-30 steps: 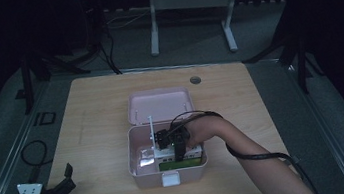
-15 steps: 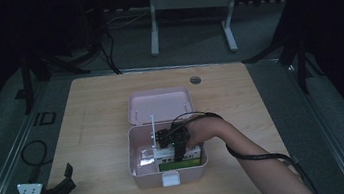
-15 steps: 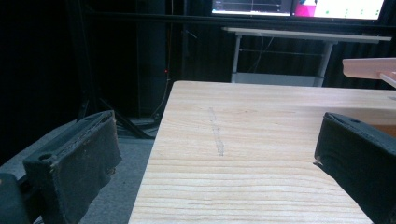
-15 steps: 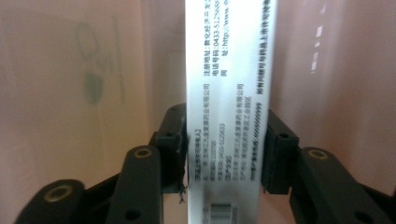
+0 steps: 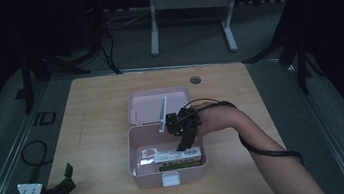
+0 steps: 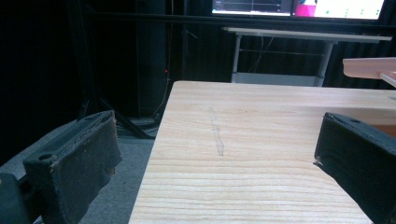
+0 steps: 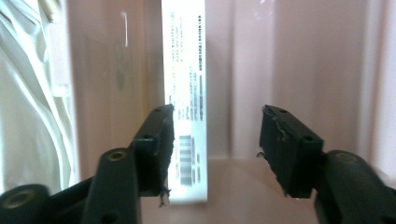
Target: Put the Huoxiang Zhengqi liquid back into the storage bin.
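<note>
Right now my right tongs (image 5: pixel 184 143) are dipped into the open pink box (image 5: pixel 140 157) in the middle of the wooden surface (image 5: pixel 92 117), jaws spread apart with nothing between them. Through the right gripper view, the tongs (image 7: pixel 215 140) look along a white printed carton (image 7: pixel 185 60) with a barcode near its lower end; my left-hand jaw sits just in front of its edge, and I cannot tell whether it touches. From above, that carton (image 5: pixel 178 157) lies along the box's near wall, white with a green strip. Crinkled white plastic (image 7: pixel 28 93) bunches at one side of the box interior. The box's lid (image 5: pixel 153 104) is laid open behind it. My left tongs (image 5: pixel 65 179) rest at the near left corner of the surface, well apart from the box, jaws wide and empty.
</note>
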{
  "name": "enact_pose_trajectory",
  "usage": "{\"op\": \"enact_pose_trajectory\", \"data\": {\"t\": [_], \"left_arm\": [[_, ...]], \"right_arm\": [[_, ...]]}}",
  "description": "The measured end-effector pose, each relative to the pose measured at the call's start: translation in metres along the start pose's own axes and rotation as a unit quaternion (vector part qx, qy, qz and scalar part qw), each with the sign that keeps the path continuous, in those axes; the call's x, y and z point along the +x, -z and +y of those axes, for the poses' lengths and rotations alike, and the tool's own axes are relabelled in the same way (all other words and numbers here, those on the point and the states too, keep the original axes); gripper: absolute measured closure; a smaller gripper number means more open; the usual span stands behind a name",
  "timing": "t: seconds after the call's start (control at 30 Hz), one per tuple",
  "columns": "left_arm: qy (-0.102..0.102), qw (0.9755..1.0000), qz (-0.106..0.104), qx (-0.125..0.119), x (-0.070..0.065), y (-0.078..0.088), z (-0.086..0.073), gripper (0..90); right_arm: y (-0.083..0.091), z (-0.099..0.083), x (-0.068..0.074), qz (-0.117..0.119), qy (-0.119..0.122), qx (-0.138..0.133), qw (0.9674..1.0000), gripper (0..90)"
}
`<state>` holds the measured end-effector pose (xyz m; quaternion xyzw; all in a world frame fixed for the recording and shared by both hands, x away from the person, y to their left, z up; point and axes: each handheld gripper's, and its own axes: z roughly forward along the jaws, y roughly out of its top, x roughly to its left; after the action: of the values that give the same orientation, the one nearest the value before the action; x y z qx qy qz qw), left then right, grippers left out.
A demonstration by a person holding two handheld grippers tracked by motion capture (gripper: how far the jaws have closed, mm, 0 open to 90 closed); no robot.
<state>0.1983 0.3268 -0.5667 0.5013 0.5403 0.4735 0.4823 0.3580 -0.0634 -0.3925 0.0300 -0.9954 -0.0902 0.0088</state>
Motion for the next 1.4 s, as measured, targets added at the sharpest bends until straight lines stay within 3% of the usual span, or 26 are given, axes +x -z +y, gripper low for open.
{"op": "enact_pose_trajectory", "data": {"t": [0.2, 0.3, 0.4, 0.47, 0.57, 0.77, 0.9, 0.97, 1.1, 1.23, 1.4], "left_arm": [[-0.001, 1.0000, 0.001, 0.000, 0.000, 0.000, 0.000, 0.2], [-0.001, 1.0000, 0.001, 0.000, 0.000, 0.000, 0.000, 0.2], [-0.002, 1.0000, 0.001, 0.001, 0.000, 0.000, 0.000, 0.2], [-0.002, 1.0000, 0.002, 0.001, 0.000, 0.000, 0.000, 0.2], [-0.002, 1.0000, 0.002, 0.001, 0.000, 0.000, 0.000, 0.2], [-0.001, 1.0000, 0.001, 0.001, 0.000, 0.000, 0.000, 0.2], [-0.001, 1.0000, 0.001, 0.001, 0.000, 0.000, 0.000, 0.2], [-0.001, 1.0000, 0.001, 0.001, 0.000, 0.000, 0.000, 0.2], [-0.001, 1.0000, 0.001, 0.001, 0.000, 0.000, 0.000, 0.2], [-0.001, 1.0000, 0.001, 0.001, 0.000, 0.000, 0.000, 0.2], [0.000, 1.0000, 0.001, 0.002, 0.000, -0.001, 0.000, 0.2]], "right_arm": [[0.023, -0.017, -0.001, -0.022, -0.012, -0.036, 0.9991, 38.7], [0.041, -0.039, -0.005, -0.037, -0.035, -0.067, 0.9964, 33.9], [0.051, -0.058, -0.012, -0.047, -0.070, -0.094, 0.9920, 23.1], [0.053, -0.070, -0.015, -0.053, -0.082, -0.101, 0.9900, 15.0], [0.054, -0.086, -0.022, -0.065, -0.097, -0.116, 0.9863, 13.6], [0.040, -0.115, -0.032, -0.099, -0.117, -0.122, 0.9805, 12.4], [0.027, -0.134, -0.038, -0.127, -0.137, -0.143, 0.9721, 13.1], [0.019, -0.142, -0.041, -0.130, -0.152, -0.152, 0.9680, 13.2], [-0.001, -0.154, -0.043, -0.127, -0.169, -0.159, 0.9645, 13.2], [-0.024, -0.165, -0.042, -0.141, -0.187, -0.172, 0.9569, 13.3], [-0.047, -0.181, -0.040, -0.152, -0.215, -0.205, 0.9427, 13.3]]}}
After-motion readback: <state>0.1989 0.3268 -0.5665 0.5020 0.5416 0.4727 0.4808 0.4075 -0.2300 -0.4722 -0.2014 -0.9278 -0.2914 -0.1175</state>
